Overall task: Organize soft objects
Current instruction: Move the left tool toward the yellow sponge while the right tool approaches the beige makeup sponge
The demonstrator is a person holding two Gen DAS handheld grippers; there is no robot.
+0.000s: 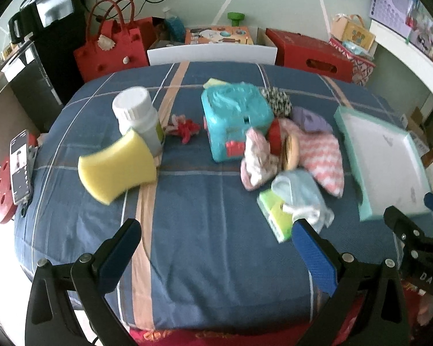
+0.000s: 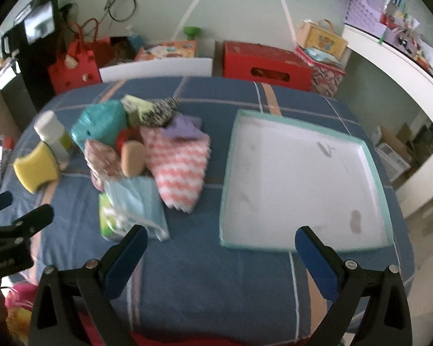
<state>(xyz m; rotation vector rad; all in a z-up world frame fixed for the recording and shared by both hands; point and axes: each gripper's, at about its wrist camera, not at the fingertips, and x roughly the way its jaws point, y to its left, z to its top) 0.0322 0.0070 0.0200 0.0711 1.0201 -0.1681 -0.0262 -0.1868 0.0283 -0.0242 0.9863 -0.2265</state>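
Blurred cloths point(image 2: 176, 167) overlap in a heap; left gripper point(image 1: 216, 248) and right gripper point(image 2: 220, 252) gape empty

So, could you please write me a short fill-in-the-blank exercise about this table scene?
1. The yellow sponge leans against a bottle with a ____ cap.
2. The tray with the teal rim holds ____ of the soft things.
3. The left gripper and the right gripper both have their fingers ____.
4. The zigzag cloth is white and ____.

Missing words: white; none; open; pink
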